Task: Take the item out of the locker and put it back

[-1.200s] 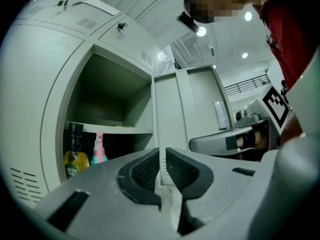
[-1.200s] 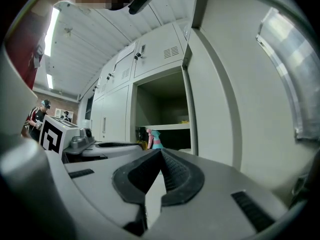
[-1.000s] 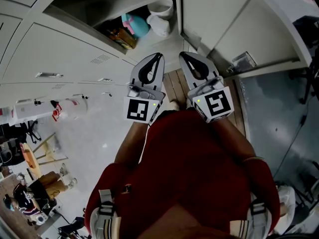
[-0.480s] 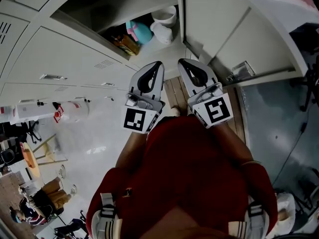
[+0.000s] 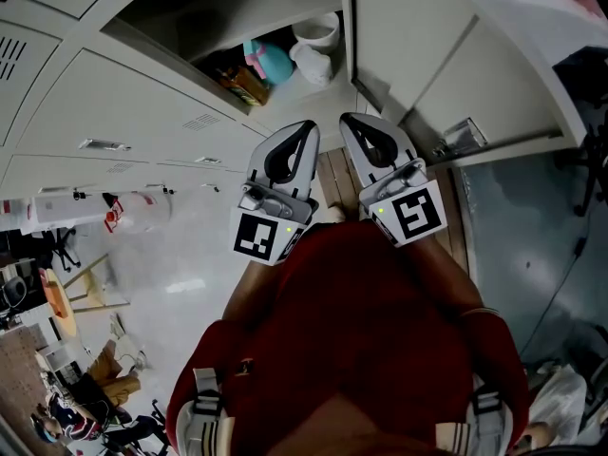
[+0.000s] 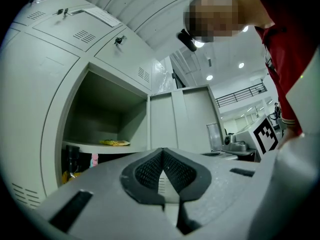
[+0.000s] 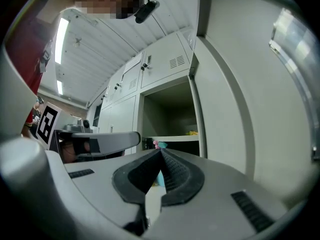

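Lower-shelf goods, left of the left gripper (image 6: 163, 150) tips: lower parts covered by that gripper's body; a dark container (image 6: 72, 159) and a pink-topped thing (image 6: 94, 159), too small to name.
Yellow packet (image 6: 114, 143), up-left of those tips: print too small to read.
Teal bottle (image 7: 162, 144), just beyond the right gripper (image 7: 161, 152) tips: mostly behind the jaws.
Locker (image 5: 171, 27), ahead of both tips: cut off by the head view's top edge.
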### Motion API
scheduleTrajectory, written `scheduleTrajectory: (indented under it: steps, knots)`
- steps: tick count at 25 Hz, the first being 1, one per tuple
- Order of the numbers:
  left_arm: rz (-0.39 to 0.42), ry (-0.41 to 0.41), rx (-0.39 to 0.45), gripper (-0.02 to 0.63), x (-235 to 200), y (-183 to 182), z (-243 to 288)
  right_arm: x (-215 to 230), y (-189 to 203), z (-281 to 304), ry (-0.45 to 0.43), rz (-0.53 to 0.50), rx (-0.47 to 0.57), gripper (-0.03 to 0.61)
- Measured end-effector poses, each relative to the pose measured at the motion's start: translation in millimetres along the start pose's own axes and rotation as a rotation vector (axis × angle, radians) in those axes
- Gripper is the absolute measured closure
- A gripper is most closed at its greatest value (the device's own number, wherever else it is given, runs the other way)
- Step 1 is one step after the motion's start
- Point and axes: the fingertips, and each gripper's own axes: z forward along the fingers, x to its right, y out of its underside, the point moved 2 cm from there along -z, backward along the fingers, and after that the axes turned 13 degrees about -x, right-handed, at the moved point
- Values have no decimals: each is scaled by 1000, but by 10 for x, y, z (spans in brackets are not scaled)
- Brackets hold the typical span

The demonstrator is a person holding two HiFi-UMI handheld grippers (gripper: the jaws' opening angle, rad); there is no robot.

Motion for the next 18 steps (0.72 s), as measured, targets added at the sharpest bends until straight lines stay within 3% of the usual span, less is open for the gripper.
scheduleTrajectory:
  steps: [18]
  knots:
    - [12,19,13,607,44,-14,23,-5,-59,-9,-11,15,28,581]
